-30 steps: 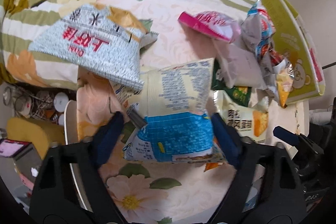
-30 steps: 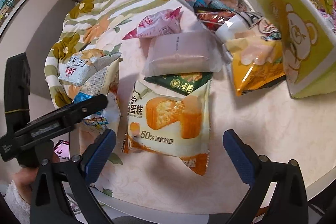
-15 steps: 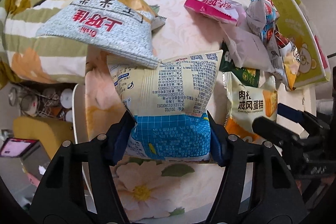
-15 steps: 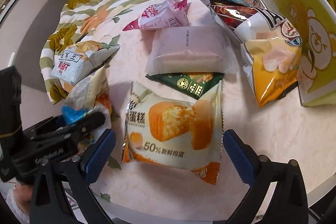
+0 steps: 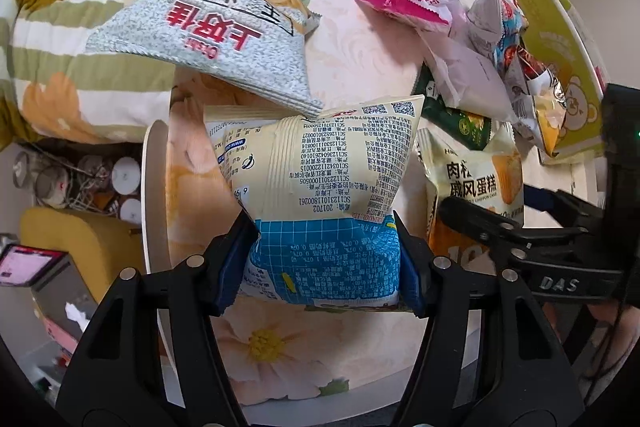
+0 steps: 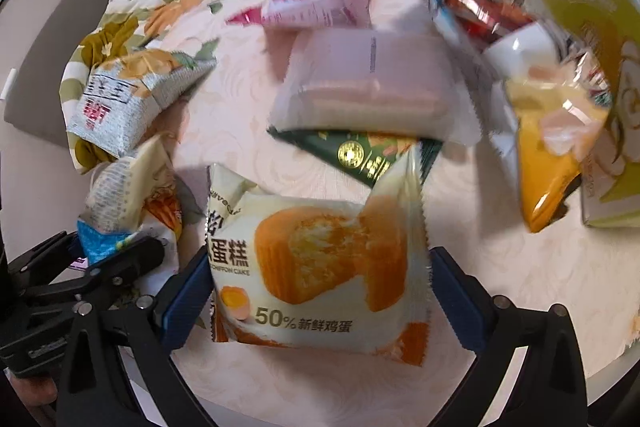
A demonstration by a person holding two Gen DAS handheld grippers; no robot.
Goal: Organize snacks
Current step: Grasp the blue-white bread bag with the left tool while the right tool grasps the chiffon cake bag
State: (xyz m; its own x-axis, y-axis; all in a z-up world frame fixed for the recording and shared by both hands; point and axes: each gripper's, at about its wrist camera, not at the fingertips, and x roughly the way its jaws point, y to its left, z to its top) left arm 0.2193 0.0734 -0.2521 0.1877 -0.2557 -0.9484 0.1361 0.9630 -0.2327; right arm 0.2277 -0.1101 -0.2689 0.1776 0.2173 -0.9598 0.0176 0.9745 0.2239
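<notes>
— Both hand-held grippers, what are they doing?

— On my left hand-held gripper (image 5: 326, 259) the blue pads are pressed against the two sides of a cream-and-blue crinkly snack packet (image 5: 320, 195), printed back facing the camera. It sits at the near edge of the round tabletop (image 5: 360, 39), which has a pale floral cloth.

— And the other?

— On my right hand-held gripper (image 6: 318, 291) the jaws stand spread on either side of a cream plastic packet picturing an orange chiffon cake (image 6: 320, 263). One pad is just beside the packet's edge, the other a little off it; I cannot tell whether either touches. That packet lies flat on the tabletop.

— What's around them?

— Just behind the cake packet is a dark green packet with a gold seal (image 6: 360, 155), partly under a translucent pinkish-white pillow pack (image 6: 368, 83). Further back lies a pink-and-white packet (image 6: 316, 3). A grey speckled bag with red characters (image 5: 216, 31) overlaps the top of the packet my left holds. At the far right a tall yellow-green box with a bear drawing (image 5: 568, 79) stands with several glossy packets leaning against it.
</notes>
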